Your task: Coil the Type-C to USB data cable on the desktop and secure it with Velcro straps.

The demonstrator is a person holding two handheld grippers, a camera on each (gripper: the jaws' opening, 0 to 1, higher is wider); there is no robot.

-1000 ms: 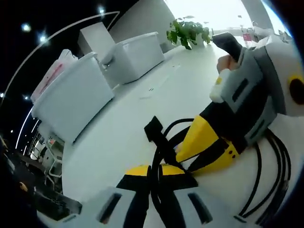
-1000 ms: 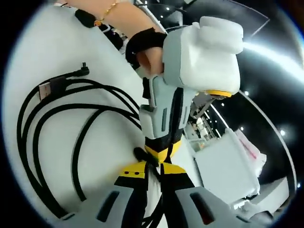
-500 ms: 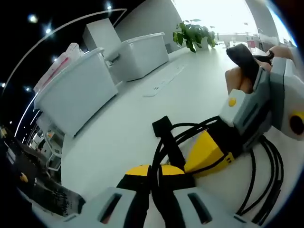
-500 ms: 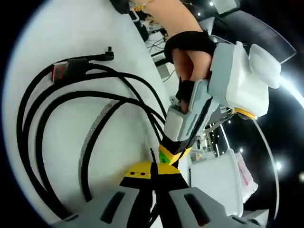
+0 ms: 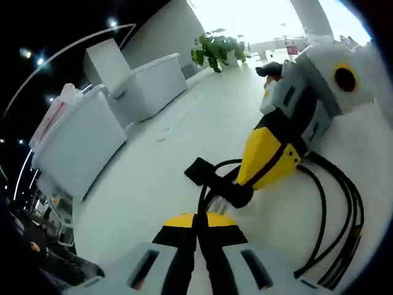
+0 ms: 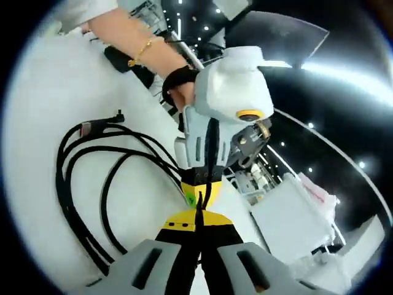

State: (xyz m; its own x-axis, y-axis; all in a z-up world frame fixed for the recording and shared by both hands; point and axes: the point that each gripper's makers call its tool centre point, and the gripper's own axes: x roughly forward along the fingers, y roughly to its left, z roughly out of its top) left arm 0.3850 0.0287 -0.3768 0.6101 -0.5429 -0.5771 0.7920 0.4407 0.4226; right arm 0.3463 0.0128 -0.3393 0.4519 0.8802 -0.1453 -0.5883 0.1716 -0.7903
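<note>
R tongs (image 6: 198, 228) pinching cable (image 6: 92, 184), L tongs (image 6: 198, 195) touching

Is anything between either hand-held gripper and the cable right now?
Nothing visible. The left hand-held gripper and right hand-held gripper both meet the gathered black cable at the strap. The loops lie on bare white desk; the bins stand well off.

Strap (image 5: 216, 180) now wrapped around cable (image 5: 331, 227)

2 white bins (image 5: 92, 141) and a potted plant (image 5: 216, 49) stand on the white desktop (image 5: 147, 178).
</note>
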